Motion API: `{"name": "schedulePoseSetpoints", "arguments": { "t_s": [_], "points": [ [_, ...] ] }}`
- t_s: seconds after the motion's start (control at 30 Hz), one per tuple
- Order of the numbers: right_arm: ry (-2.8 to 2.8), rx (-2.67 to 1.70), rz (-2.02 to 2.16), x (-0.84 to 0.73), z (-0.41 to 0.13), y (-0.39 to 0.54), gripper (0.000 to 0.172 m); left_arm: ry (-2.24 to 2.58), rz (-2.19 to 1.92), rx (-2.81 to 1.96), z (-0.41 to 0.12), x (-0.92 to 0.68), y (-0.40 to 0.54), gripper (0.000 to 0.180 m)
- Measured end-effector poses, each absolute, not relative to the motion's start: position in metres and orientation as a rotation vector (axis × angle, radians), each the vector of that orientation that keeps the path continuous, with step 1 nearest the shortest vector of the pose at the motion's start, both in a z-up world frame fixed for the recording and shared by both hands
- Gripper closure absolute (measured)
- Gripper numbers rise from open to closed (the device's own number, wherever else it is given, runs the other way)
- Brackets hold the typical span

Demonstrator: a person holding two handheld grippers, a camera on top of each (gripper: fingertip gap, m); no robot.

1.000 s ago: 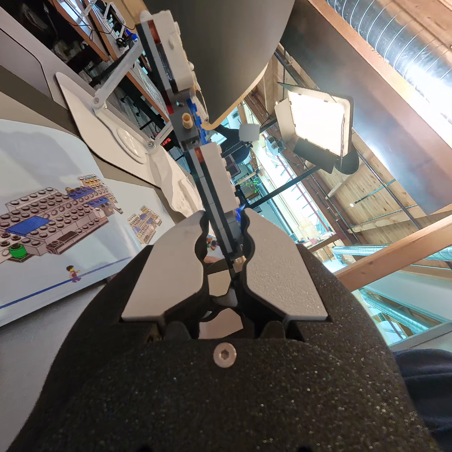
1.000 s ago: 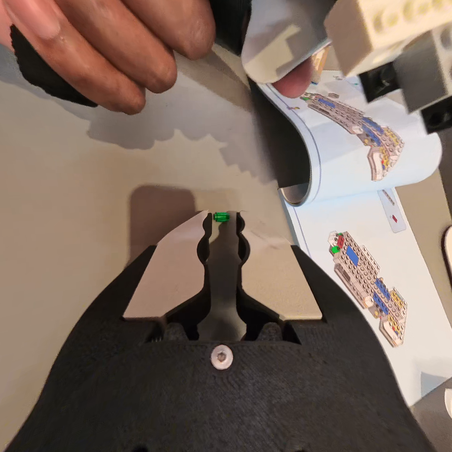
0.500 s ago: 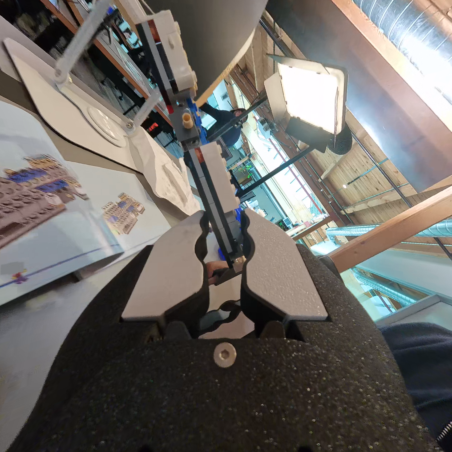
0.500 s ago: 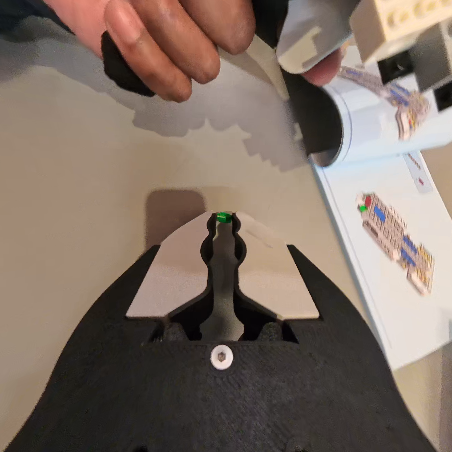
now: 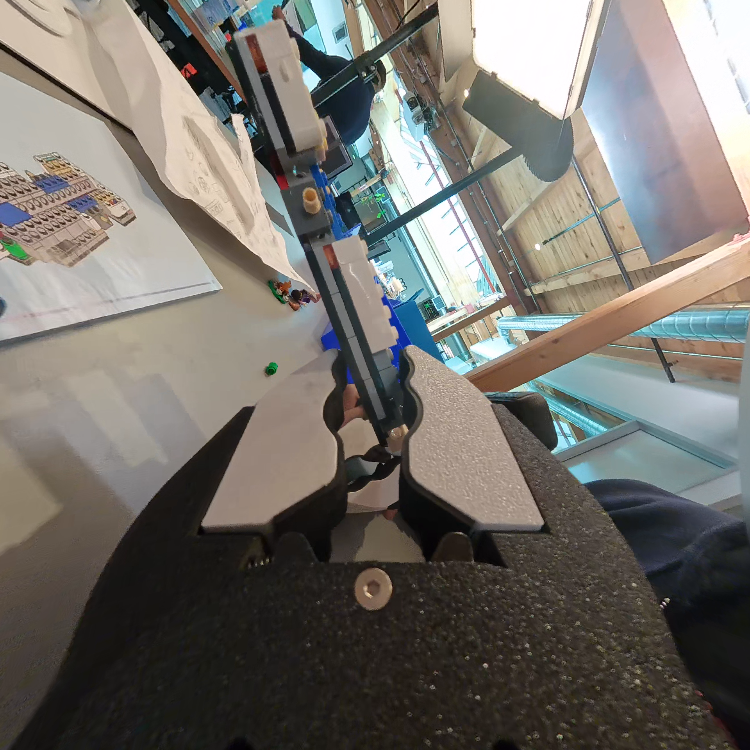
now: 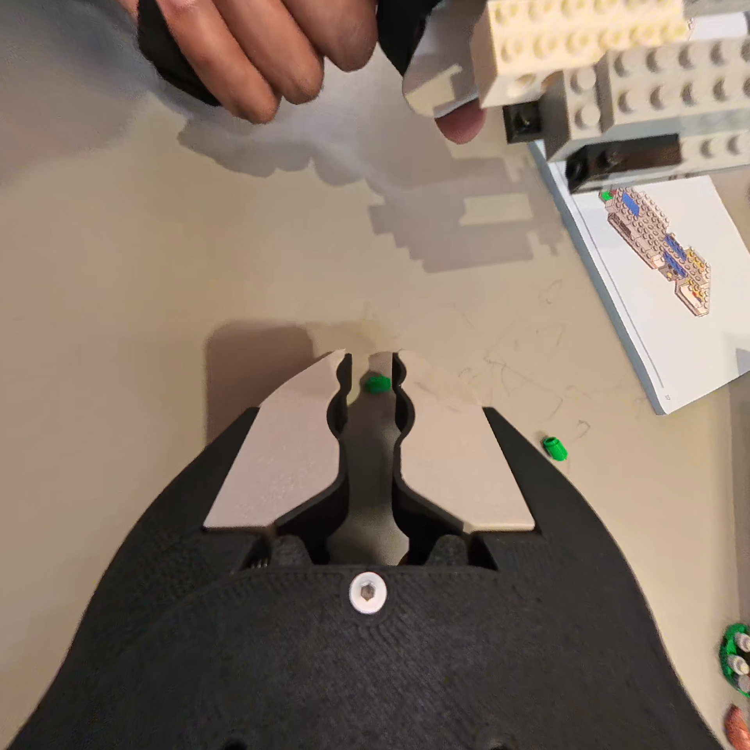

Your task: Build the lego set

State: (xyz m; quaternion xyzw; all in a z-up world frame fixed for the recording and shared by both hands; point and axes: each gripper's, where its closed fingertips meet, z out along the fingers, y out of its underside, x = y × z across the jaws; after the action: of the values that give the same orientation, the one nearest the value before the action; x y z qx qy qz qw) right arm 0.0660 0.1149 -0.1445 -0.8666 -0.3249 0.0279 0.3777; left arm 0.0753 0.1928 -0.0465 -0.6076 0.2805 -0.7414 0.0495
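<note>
– While the left tool (image 5: 371, 365) clamps the long grey-and-white brick model (image 5: 357, 292) at frame centre, what of the right tool (image 6: 371, 357)?

– Its jaws stand apart around a small green stud (image 6: 376, 384) that lies on the bench (image 6: 121, 264), with a gap at the left pad. A second stud (image 6: 554, 448) lies at lower right. No container shows plainly.

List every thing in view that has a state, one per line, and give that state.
Left claw: shut on the long grey, black and white brick assembly, held off the table.
Right claw: open; small green round brick between its fingers, gap on the left side.
Second small green round brick: loose on table.
Printed instruction booklet: open, flat.
</note>
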Motion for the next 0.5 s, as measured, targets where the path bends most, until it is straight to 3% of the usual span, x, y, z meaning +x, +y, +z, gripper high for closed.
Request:
{"name": "schedulePoseSetpoints", "arguments": {
  "t_s": [0.5],
  "points": [
    [-0.715,-2.175,0.1,0.101,-0.141,0.072,0.151,0.871,-2.259,-1.877,-0.054,0.077,0.191,0.156]
  ]
}}
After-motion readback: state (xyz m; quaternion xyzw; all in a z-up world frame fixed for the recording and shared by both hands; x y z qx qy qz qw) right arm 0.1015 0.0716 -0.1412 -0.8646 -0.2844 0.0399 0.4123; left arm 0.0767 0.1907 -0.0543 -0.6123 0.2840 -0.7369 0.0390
